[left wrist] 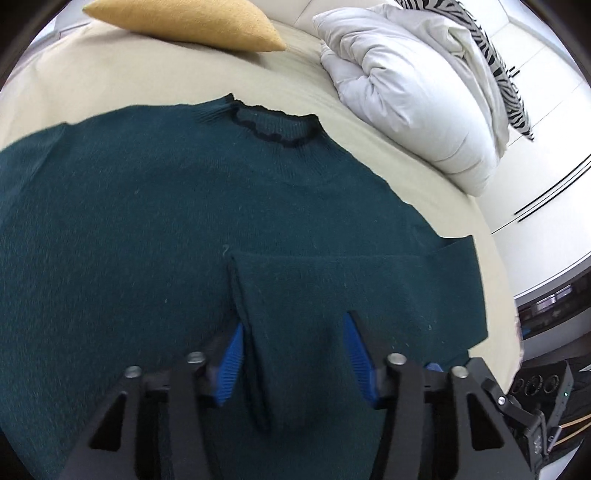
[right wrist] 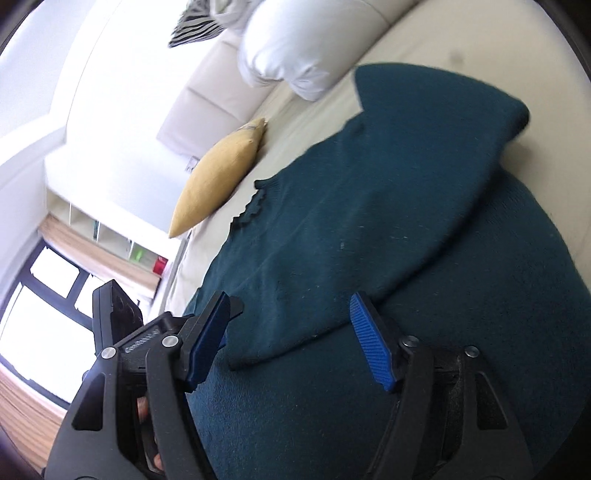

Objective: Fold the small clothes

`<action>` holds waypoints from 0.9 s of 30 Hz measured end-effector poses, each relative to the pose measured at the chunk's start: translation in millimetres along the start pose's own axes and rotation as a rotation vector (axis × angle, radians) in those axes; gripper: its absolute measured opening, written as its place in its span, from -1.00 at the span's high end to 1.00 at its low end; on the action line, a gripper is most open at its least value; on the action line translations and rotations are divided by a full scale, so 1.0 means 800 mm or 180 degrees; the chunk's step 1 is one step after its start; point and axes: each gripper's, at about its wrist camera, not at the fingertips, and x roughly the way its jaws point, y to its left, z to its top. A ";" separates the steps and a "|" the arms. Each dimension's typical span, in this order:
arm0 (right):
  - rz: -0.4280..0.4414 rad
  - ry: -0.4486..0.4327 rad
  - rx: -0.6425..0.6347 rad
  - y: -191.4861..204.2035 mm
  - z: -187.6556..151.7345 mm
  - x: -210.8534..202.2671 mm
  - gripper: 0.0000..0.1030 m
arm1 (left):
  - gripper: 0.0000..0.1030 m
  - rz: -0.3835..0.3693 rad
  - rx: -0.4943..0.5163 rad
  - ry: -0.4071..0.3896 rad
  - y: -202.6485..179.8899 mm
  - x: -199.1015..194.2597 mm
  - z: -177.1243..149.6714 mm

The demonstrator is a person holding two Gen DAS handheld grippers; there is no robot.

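A dark teal knit sweater (left wrist: pixel 147 221) with a frilled dark collar (left wrist: pixel 273 129) lies spread flat on the cream bed sheet (left wrist: pixel 110 74). One sleeve (left wrist: pixel 332 280) is folded across its body, with the cuff end toward the camera. My left gripper (left wrist: pixel 295 321) hovers low over that cuff. Its blue pads (left wrist: pixel 232 362) stand apart on either side of the cloth and do not pinch it. In the right wrist view the same sleeve (right wrist: pixel 369 229) runs diagonally over the sweater (right wrist: pixel 369 406). The cuff lies between the spread pads (right wrist: pixel 373 343) of my open right gripper (right wrist: pixel 290 297).
A mustard cushion (left wrist: pixel 192 26) lies at the head of the bed. A bunched white duvet (left wrist: pixel 406 92) with a zebra-striped cushion (left wrist: pixel 498 74) on it sits at the right. The bed's right edge (left wrist: pixel 498 266) drops to the floor. A window (right wrist: pixel 44 302) shows at the left.
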 end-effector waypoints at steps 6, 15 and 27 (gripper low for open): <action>-0.0029 -0.0060 -0.0016 -0.006 -0.014 -0.020 -0.27 | 0.82 0.0133 0.0112 -0.0079 -0.002 -0.011 0.011; -0.0080 -0.0253 0.0088 -0.013 -0.012 -0.035 -0.27 | 0.82 0.0136 0.0110 -0.0766 0.029 -0.081 0.045; -0.0365 0.0105 0.0575 -0.035 0.050 -0.026 -0.29 | 0.82 0.0135 -0.0164 -0.0525 0.100 -0.046 0.047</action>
